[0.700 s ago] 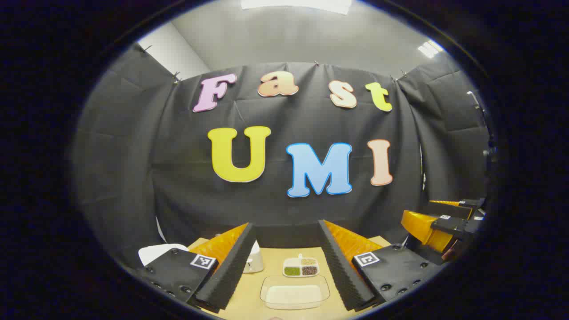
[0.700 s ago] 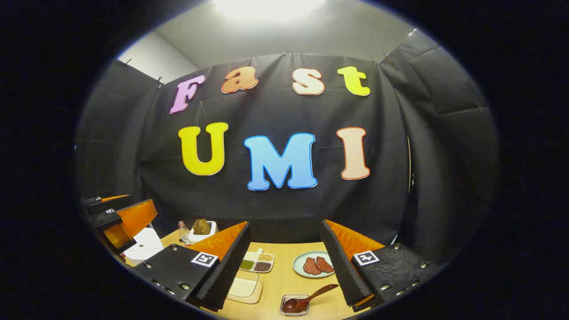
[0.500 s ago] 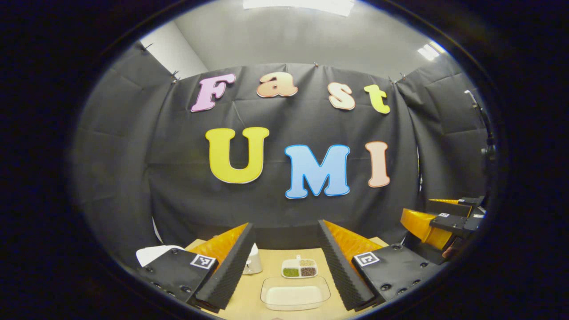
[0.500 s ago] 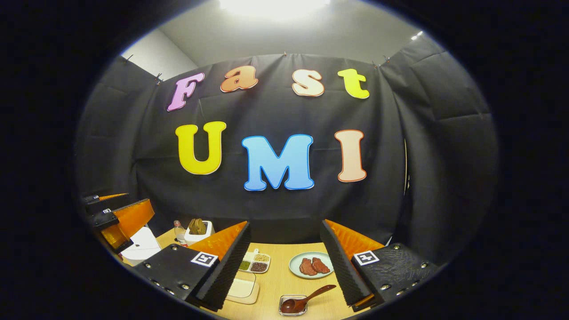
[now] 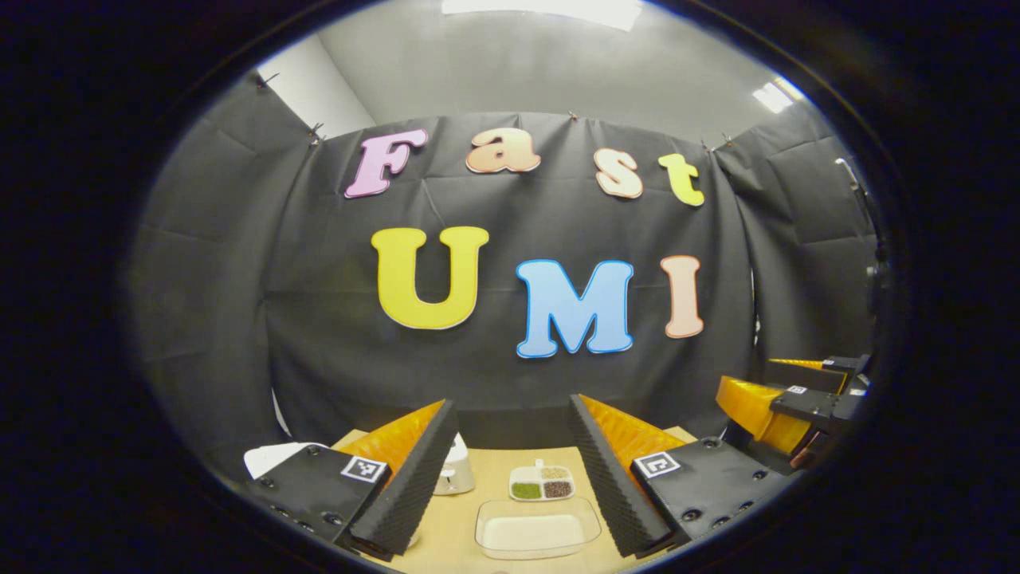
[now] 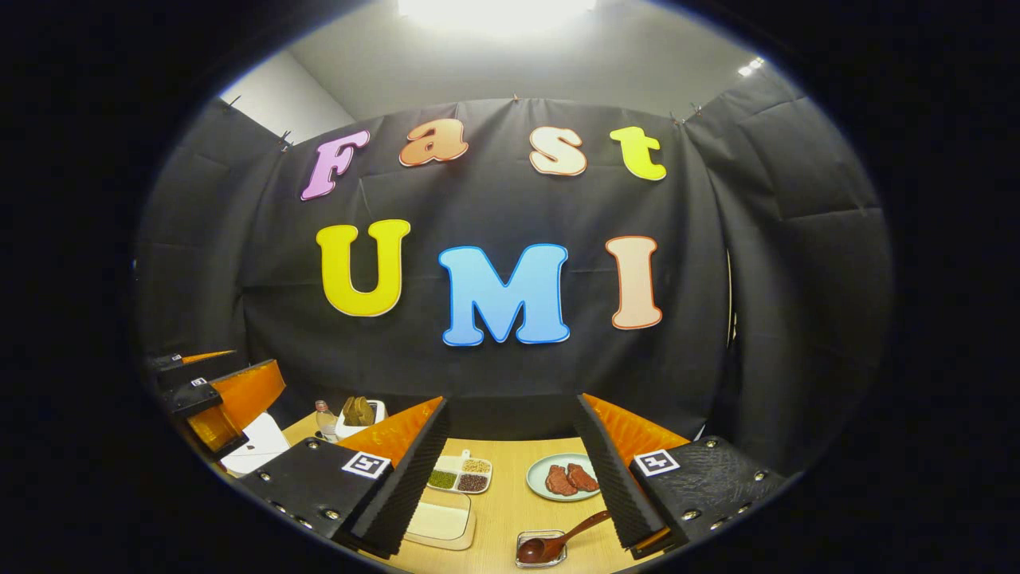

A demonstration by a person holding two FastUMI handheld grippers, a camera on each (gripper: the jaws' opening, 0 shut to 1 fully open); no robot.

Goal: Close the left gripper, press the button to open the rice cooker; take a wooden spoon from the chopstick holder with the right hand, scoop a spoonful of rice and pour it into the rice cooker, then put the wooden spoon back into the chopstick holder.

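Both hand-held grippers are held above the near edge of a light wooden tabletop (image 6: 510,510), pointing toward the black cloth wall, and neither touches anything.

In the left gripper view, the left hand-held gripper (image 5: 510,470) has its fingers spread wide with nothing between them. The white rice cooker (image 5: 275,456) sits at the far left of the tabletop, mostly hidden behind the left finger, so whether its lid is up or down cannot be told. A white holder (image 5: 459,470) peeks out just beside that finger's inner edge. Framed in the gap between the fingers lies a clear rectangular tray of white rice (image 5: 535,528), and just behind it a small white divided dish (image 5: 543,484) holds green, tan and dark grains in separate compartments. The right hand-held gripper (image 5: 785,402) appears farther off at the right edge.

In the right gripper view, the right hand-held gripper (image 6: 510,470) is likewise spread wide and empty. The chopstick holder (image 6: 360,416), white with brown wooden utensils standing in it, is at the back left, well apart from the fingers, with a small clear bottle (image 6: 324,418) just beside it. Between the fingers a pale plate (image 6: 562,477) carries two pieces of reddish meat. Nearer, a dark reddish-brown spoon (image 6: 558,542) rests with its bowl in a small clear glass dish (image 6: 538,550), its handle angled toward the right finger.
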